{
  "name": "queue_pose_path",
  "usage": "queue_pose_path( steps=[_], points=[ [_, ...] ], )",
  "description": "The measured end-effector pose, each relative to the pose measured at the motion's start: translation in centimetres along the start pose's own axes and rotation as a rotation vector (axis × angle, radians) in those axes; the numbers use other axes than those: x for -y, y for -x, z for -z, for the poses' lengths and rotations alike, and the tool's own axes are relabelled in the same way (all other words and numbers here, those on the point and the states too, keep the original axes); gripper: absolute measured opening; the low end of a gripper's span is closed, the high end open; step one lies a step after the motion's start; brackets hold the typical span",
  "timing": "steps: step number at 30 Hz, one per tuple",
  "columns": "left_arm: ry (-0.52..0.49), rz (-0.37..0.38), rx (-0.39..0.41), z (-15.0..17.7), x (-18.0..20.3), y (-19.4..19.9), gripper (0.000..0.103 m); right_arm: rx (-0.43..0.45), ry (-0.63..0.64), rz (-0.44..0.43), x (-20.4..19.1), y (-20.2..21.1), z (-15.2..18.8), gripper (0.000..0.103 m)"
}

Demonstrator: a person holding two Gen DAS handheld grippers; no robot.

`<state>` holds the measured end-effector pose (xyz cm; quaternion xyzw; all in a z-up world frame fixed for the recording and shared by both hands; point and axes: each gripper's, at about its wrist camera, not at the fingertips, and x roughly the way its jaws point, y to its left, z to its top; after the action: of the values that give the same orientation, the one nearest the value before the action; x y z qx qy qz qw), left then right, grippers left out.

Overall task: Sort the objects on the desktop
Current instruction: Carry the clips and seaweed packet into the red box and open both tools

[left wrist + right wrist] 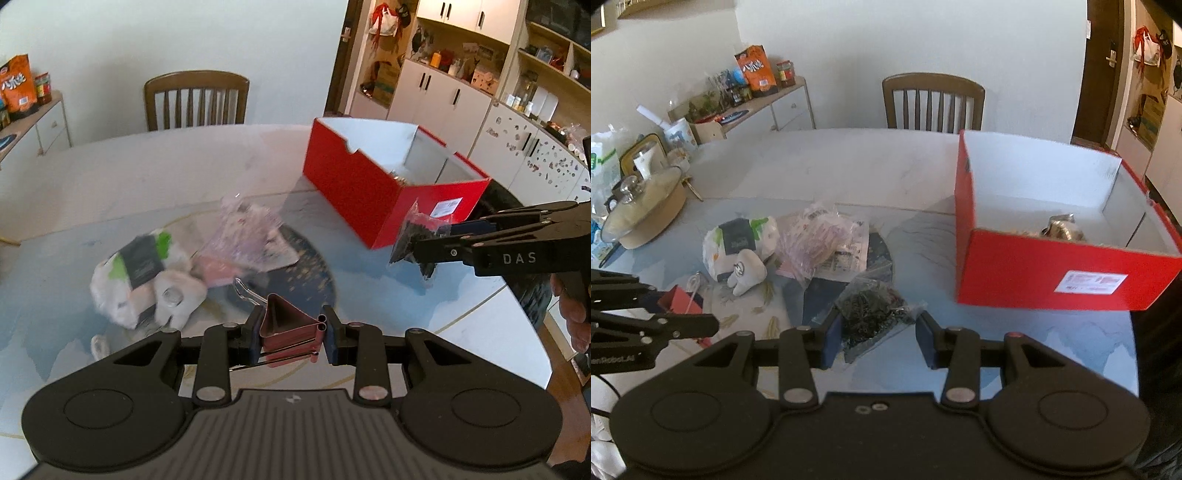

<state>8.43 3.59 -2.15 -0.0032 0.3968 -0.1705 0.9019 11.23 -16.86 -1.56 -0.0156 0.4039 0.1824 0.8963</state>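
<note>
My left gripper (291,334) is shut on a dark red binder clip (286,325), held up off the table with its wire handles sticking out to the left. In the right wrist view the same clip (677,299) shows in the left gripper (689,309) at the left edge. My right gripper (877,332) is shut on a clear bag of small black pieces (868,306), also lifted; from the left wrist view this bag (415,232) hangs in front of the red box. The open red box (1034,273) stands to the right, with a metallic thing (1061,228) inside.
On the glass-topped table (831,162) lies a pile: a white-and-green bag (738,240), a tooth-shaped plush (748,273) and a clear packet of pink items (820,236). A lidded pot (642,210) sits at the left. A wooden chair (932,101) stands behind the table.
</note>
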Motion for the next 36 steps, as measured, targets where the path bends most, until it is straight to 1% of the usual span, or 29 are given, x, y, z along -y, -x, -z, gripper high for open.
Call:
queue_pose_path(
  steps=[5, 11, 21, 27, 36],
  points=[
    [-0.019, 0.0, 0.028, -1.4, 2.3, -0.2, 0.031, 0.031, 0.004, -0.013, 1.9, 1.7, -0.8, 0.042],
    [-0.037, 0.021, 0.051, -3.3, 5.6, -1.1, 0.031, 0.063, 0.01, -0.019, 4.6, 3.3, -1.5, 0.042],
    [-0.099, 0.058, 0.082, -7.3, 11.7, -4.4, 0.031, 0.101, -0.016, 0.01, 10.9, 5.2, -2.2, 0.042],
    [-0.131, 0.073, 0.09, -10.0, 14.4, -6.6, 0.031, 0.119, -0.031, 0.035, 14.5, 5.6, -2.9, 0.042],
    [-0.155, 0.063, 0.081, -14.0, 16.3, -10.9, 0.031, 0.123, -0.053, 0.066, 18.6, 4.3, -4.5, 0.042]
  ],
)
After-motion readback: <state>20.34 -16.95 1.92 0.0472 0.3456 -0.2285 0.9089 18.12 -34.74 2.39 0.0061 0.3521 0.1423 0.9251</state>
